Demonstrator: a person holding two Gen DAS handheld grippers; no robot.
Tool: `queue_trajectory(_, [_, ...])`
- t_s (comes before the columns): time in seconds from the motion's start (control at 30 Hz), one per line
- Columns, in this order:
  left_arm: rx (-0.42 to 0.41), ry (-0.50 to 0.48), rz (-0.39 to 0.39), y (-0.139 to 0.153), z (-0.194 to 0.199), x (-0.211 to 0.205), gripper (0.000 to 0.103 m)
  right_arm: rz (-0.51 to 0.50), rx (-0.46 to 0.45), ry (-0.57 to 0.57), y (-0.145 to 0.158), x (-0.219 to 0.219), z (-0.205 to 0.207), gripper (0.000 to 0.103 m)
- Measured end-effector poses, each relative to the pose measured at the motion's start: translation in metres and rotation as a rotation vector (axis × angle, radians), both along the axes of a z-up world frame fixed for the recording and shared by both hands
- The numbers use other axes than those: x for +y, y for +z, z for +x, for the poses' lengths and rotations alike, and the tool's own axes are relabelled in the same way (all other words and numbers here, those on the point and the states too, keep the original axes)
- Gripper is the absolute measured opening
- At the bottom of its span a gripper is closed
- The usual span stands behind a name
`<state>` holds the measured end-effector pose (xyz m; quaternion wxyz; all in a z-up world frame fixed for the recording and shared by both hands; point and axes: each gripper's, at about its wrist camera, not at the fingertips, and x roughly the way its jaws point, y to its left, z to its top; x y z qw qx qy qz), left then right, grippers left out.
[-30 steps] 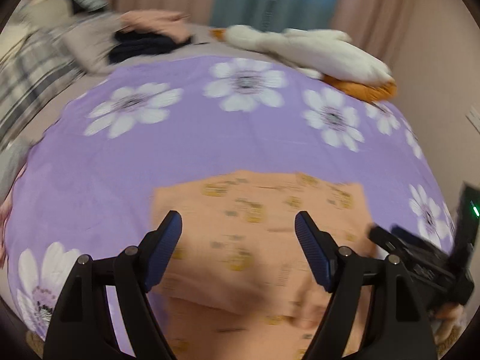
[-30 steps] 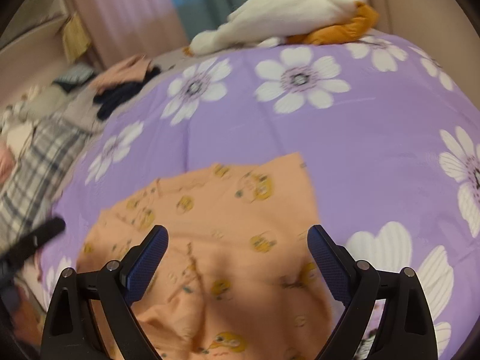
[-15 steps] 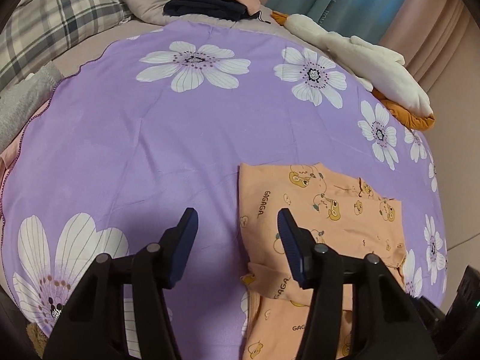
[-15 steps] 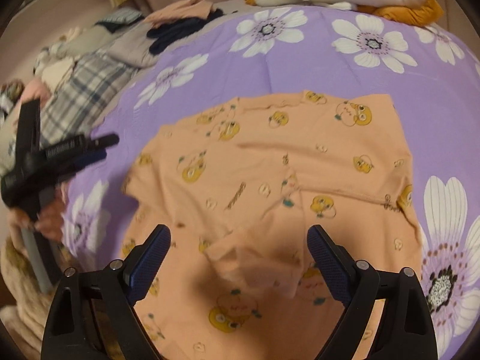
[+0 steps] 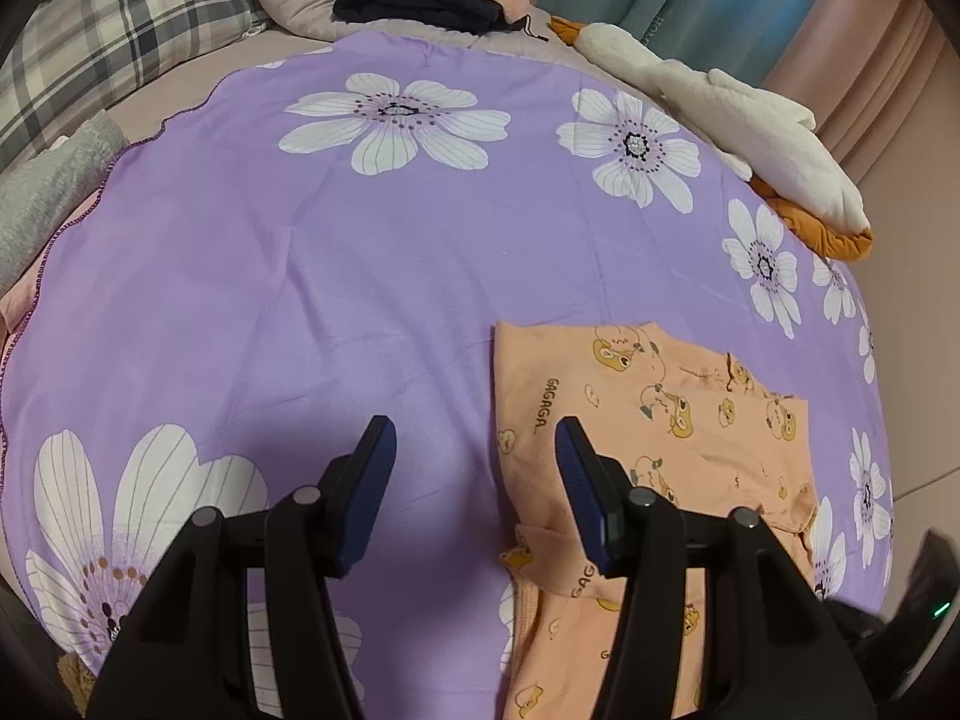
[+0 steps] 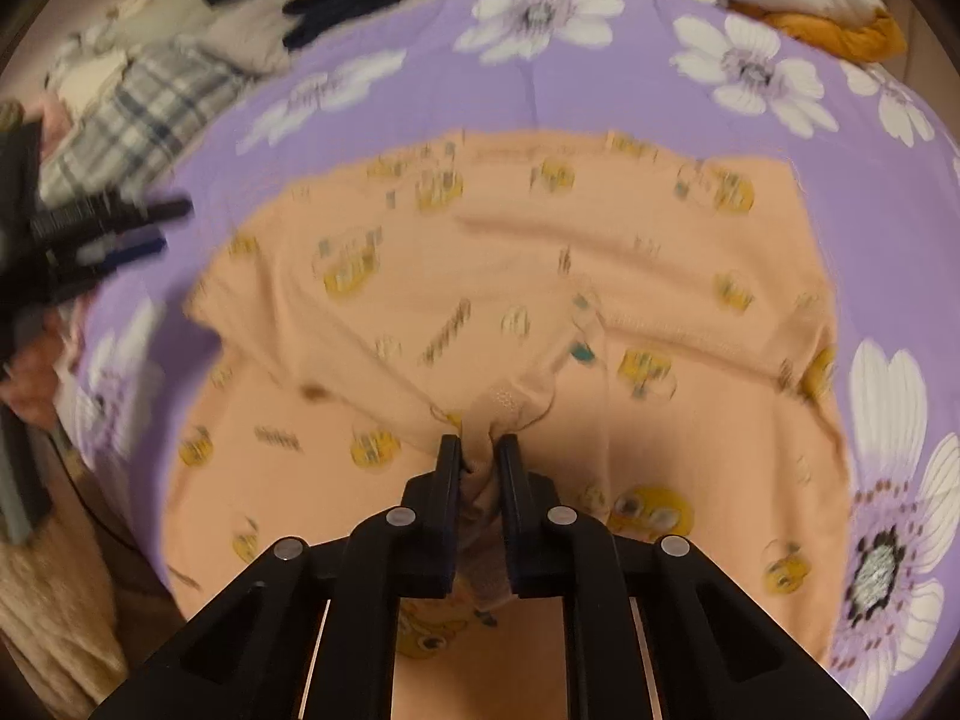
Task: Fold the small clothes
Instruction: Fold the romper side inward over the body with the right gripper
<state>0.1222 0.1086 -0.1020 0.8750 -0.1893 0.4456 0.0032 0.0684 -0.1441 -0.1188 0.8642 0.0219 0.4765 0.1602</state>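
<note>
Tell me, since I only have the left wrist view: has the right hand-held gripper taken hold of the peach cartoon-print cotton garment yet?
Observer: Yes. The right hand-held gripper has just been closing, and a bunched fold of the peach cartoon-print cotton garment is pinched between its pads.
Operator: Does the cloth lie flat around that pinch?
Observer: No. It puckers toward the pinch, and a raised crease runs across the garment's middle.

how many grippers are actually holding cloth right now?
1. The right tool is shut on a bunched fold of the orange garment. The left tool is open over the purple sheet at the garment's left edge.
</note>
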Motion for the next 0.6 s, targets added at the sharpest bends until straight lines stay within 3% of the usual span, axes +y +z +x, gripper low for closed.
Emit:
queue_trajectory(0.17, [0.015,0.009,-0.004,-0.004,0.005,0.004,0.054,0.080,-0.136,-0.031,0.063,-0.025,0.019,0.012])
queue_trajectory(0.3, [0.023,-0.011,0.013,-0.006,0.012,0.000,0.054,0.148,-0.193,-0.061,0.092,-0.044,0.039,0.012])
queue_trajectory(0.6, [0.048,-0.032,0.034,-0.019,0.026,-0.008,0.054,0.245,-0.222,-0.226,0.080,-0.100,0.069,0.012])
